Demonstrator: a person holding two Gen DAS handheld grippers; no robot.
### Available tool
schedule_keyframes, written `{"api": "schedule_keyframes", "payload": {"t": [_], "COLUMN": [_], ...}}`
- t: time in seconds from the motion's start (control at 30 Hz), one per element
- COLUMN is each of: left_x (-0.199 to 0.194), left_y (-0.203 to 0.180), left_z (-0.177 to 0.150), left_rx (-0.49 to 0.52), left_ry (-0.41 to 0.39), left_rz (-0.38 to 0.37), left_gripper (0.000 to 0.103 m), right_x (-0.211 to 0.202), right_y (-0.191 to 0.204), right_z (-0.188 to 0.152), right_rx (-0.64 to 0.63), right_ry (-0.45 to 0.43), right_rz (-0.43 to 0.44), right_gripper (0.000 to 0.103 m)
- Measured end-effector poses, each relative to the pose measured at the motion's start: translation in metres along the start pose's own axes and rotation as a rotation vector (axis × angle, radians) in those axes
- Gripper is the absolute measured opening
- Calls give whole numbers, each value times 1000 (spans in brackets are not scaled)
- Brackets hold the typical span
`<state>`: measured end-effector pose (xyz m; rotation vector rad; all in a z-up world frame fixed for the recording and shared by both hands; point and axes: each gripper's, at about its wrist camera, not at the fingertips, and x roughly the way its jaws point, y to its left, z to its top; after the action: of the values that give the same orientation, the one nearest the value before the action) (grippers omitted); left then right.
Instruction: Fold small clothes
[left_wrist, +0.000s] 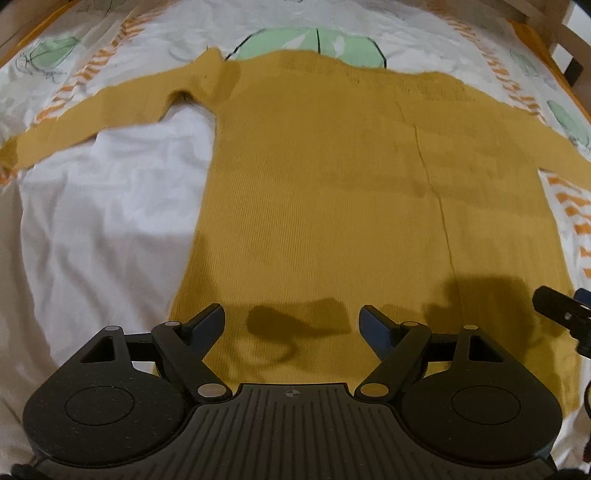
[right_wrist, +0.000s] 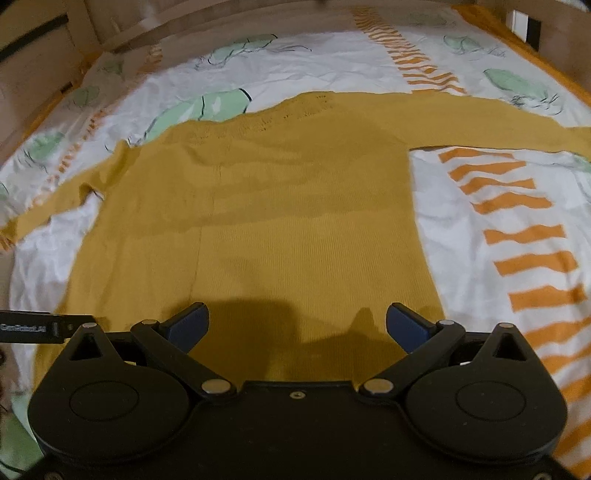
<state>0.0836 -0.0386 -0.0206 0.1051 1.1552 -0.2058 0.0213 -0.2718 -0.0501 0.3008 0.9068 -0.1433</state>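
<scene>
Mustard sweater (left_wrist: 314, 177) lies flat across the middle of the bedsheet (left_wrist: 103, 221), sleeves spread toward the sheet's side edges, hem at the near edge. Left gripper (left_wrist: 291, 325) and right gripper (right_wrist: 297, 325) both hover over the hem, jaws wide apart, holding nothing. Best play, I'd say: pinch one hem corner each, though the corners sit partly hidden under the tools, and lift evenly so the knit doesn't skew.

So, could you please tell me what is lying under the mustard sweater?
The mustard sweater lies spread on a white bedsheet printed with orange stripes and green shapes. The sheet directly beneath it is covered, so unseen.
</scene>
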Motion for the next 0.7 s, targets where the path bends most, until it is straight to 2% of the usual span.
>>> {"api": "schedule_keyframes", "payload": {"t": [0.17,0.27,0.5,0.6,0.7], "left_x": [6,12,36,50,66], "left_y": [-7,-13,-25,-26,-24], "left_z": [29,48,85,97,108], "left_rx": [20,27,6,-22,-84], "left_ry": [-90,-156,-324,-361,-367], "left_rz": [27,28,-21,-108,-176], "left_gripper": [79,79,79,79,79], "right_x": [7,10,16,17,18], "right_y": [-28,-52,-118,-145,-169], "right_z": [22,39,75,88,103], "right_rx": [93,159,249,244,216], "right_ry": [-52,-91,-191,-237,-237], "right_rz": [123,146,95,19,-17], "right_gripper": [102,103,103,103,103]}}
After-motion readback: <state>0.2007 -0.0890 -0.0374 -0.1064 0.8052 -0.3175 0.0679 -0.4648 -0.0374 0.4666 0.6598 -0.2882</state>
